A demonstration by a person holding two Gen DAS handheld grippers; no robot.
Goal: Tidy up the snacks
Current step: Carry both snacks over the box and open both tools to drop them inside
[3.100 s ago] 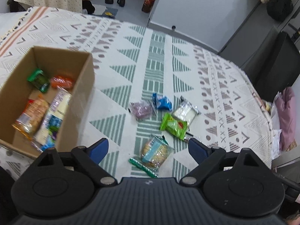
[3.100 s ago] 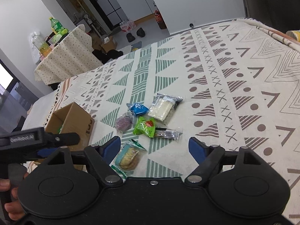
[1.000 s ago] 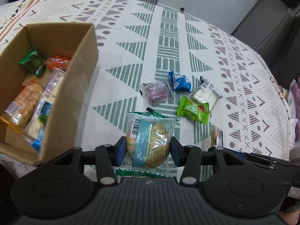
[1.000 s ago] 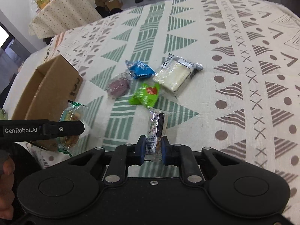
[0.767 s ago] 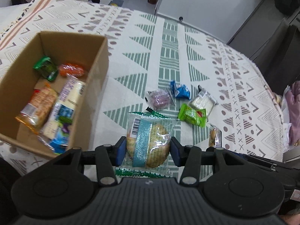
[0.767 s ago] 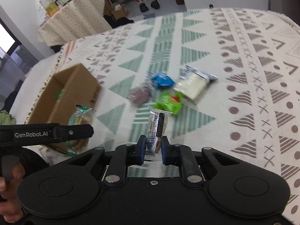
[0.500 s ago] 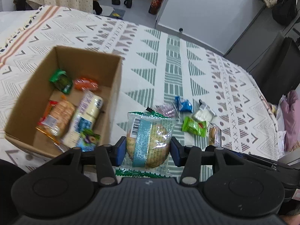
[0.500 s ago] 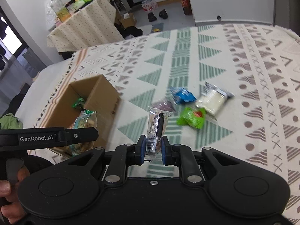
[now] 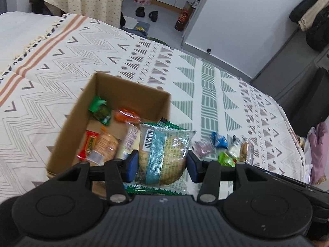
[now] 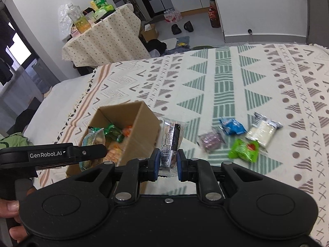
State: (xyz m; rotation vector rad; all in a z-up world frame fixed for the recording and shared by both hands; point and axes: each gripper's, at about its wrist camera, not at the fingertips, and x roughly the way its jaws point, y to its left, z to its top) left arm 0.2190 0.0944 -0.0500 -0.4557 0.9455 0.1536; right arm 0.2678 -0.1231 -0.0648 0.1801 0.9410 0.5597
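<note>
My left gripper (image 9: 161, 165) is shut on a clear-wrapped round cake with a teal band (image 9: 164, 154), held above the near right corner of the open cardboard box (image 9: 86, 103). Several snacks lie inside the box. In the right wrist view the same cake (image 10: 92, 142) hangs over the cardboard box (image 10: 141, 131). My right gripper (image 10: 168, 162) is shut on a slim clear bar packet with a dark stripe (image 10: 172, 142), just right of the box. On the patterned cloth lie a purple snack (image 10: 210, 141), a blue packet (image 10: 232, 128), a green packet (image 10: 244, 150) and a white packet (image 10: 262, 131).
The bed's cloth (image 10: 226, 86) spreads wide around the box. A person's hand (image 10: 12, 212) grips the left tool's handle. Beyond the bed stand a dotted-cloth table (image 10: 104, 39) with bottles, shoes on the floor, and a white wall panel (image 9: 236, 14).
Both grippers closed on snacks picked off the cloth, rose, and swung left toward the box. The cake now hangs over the box's corner; the bar packet sits beside the box.
</note>
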